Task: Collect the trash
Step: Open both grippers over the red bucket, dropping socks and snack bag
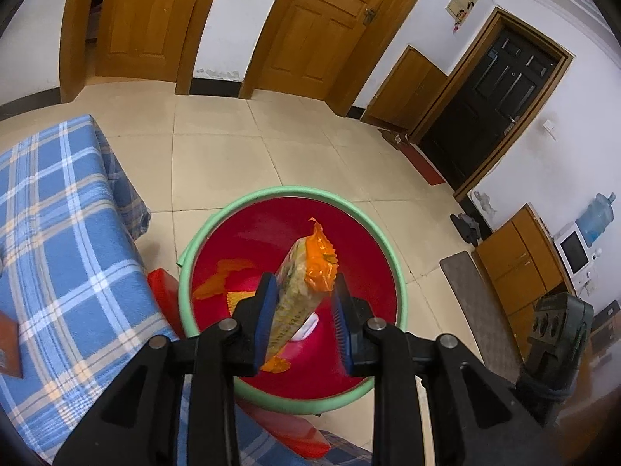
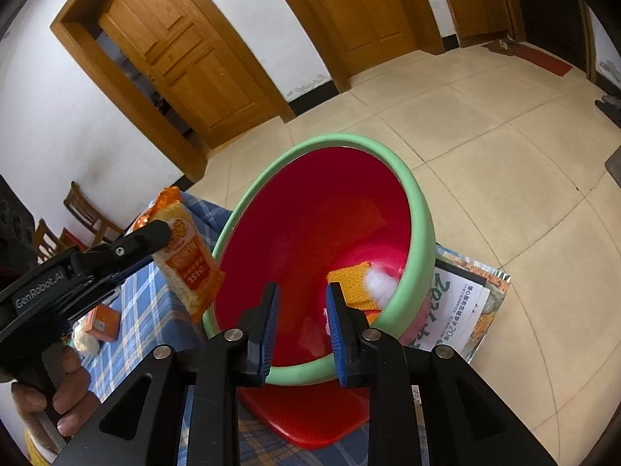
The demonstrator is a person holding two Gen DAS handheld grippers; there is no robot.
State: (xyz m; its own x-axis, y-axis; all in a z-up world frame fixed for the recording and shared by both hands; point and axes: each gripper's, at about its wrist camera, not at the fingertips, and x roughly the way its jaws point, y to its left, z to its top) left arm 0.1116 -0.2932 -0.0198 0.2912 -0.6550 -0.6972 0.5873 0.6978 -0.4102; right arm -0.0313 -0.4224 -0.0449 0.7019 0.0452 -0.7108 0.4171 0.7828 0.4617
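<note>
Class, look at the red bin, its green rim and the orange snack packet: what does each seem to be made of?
Red bin: likely hard plastic, smooth with soft sheen. Green rim: matte, rounded, perhaps foam or rubber tubing. Snack packet: thin glossy printed film, crinkled, with a serrated sealed end.

Both wrist views look steeply down from close above the red bin [image 1: 349, 233] with its green rim. The left view faces the wooden doors [image 1: 318, 23] squarely; the right view, tilted, shares bin [image 2: 310, 213], doors [image 2: 186, 50] and floor [image 2: 504, 147].
</note>
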